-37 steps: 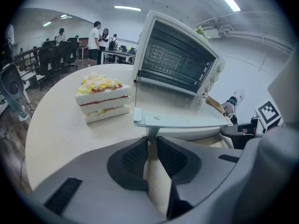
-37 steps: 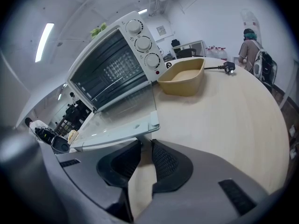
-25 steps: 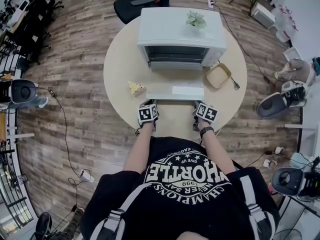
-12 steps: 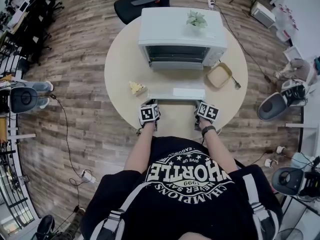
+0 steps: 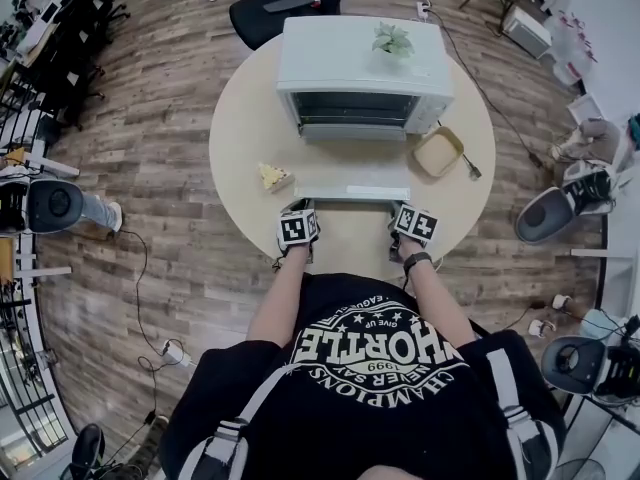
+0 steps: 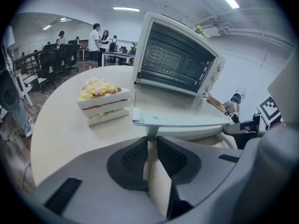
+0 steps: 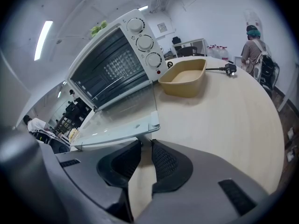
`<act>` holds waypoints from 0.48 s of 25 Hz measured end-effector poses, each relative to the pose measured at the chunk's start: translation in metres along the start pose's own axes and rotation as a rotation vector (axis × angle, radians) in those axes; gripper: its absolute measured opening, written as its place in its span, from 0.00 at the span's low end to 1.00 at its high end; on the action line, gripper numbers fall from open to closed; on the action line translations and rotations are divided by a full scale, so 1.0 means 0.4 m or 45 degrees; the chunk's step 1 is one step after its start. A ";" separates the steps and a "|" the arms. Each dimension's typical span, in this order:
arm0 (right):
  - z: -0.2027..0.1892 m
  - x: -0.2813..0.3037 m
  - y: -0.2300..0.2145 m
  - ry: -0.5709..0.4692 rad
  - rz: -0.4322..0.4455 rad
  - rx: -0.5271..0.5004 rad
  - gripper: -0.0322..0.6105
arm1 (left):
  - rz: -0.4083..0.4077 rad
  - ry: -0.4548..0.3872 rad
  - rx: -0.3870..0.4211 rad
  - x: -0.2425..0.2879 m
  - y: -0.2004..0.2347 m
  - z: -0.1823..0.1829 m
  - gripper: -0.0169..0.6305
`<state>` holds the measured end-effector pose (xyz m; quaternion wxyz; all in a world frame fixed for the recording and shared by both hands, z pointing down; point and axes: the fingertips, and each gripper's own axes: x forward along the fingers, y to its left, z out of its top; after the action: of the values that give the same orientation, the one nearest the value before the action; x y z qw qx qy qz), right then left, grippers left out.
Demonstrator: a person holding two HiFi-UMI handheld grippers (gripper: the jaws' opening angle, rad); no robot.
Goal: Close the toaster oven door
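A white toaster oven stands at the far side of the round table, and its glass door hangs open, lying flat toward me. At the door's near left corner, my left gripper has its jaws shut on the handle's post under the edge. My right gripper is shut on the post at the near right corner. The left gripper view looks straight into the dark oven cavity. The oven's three knobs show in the right gripper view.
A slice of layered cake lies left of the door, close to the left gripper. A beige tray and a black plug lie right of the oven. A small plant stands on top of the oven. A chair stands behind the table.
Both grippers and the door have kept still. Only something on the floor at the far left has shifted.
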<state>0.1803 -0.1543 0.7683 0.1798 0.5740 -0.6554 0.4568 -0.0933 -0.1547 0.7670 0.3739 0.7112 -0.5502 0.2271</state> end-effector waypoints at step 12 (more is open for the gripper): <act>0.013 -0.019 0.006 -0.014 0.004 0.022 0.20 | -0.006 -0.006 -0.026 -0.016 -0.008 0.015 0.15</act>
<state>0.1815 -0.1544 0.7589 0.1706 0.5768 -0.6534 0.4596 -0.0926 -0.1550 0.7576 0.3805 0.7092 -0.5517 0.2190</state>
